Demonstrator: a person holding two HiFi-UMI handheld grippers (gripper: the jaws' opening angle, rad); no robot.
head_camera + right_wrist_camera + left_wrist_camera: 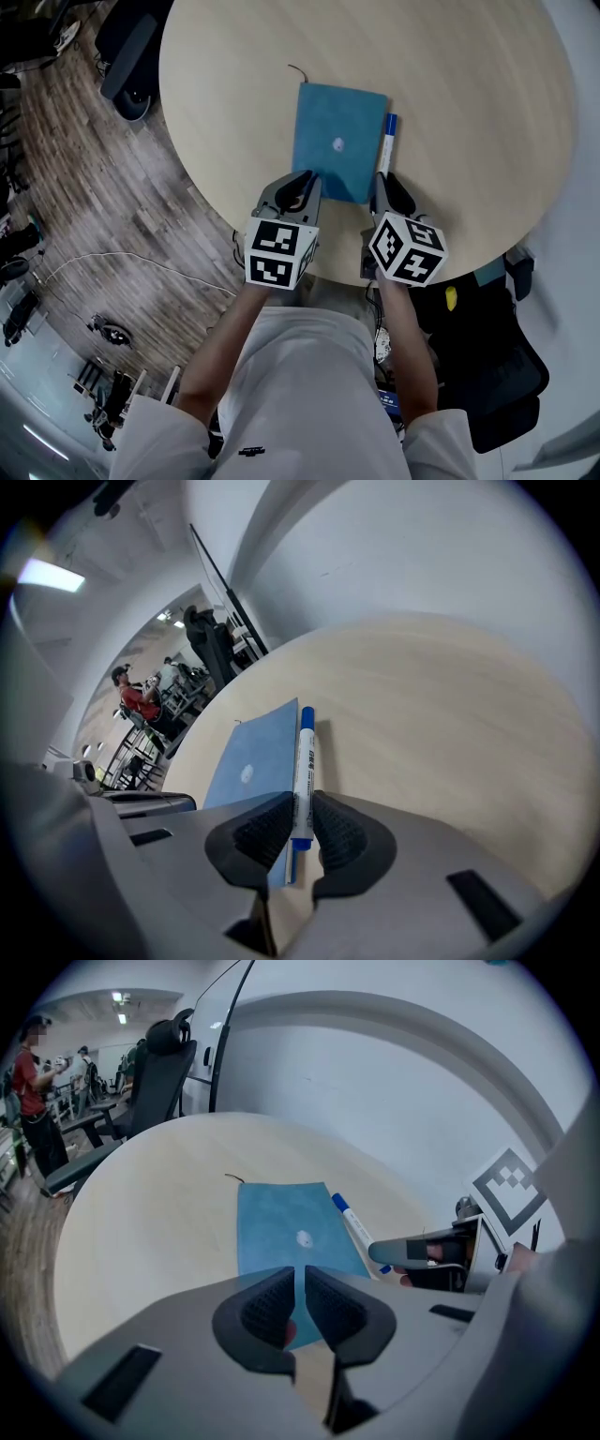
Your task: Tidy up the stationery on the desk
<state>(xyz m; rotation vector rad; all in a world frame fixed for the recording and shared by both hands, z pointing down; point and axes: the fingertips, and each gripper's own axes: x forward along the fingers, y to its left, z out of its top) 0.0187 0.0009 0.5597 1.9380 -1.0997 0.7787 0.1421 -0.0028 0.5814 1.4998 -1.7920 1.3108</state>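
**Both grips on, stationery at near rim**

Notebook [339,141]: thin, flat, matte blue cover, lying on the bench [469,84] close to its near rim. Pen [387,141]: round white barrel, blue cap, lying along the notebook's right edge. Left hand-held gripper [301,1302] is pinched almost closed on the notebook's near edge, probably to drag or lift it. Right hand-held gripper [302,832] clamps the pen's near end between ribbed pads. Bench: round, smooth pale wood.

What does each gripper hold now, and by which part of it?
The left gripper grips the blue notebook at its near edge. The right gripper grips the marker on its barrel, close to the near end.
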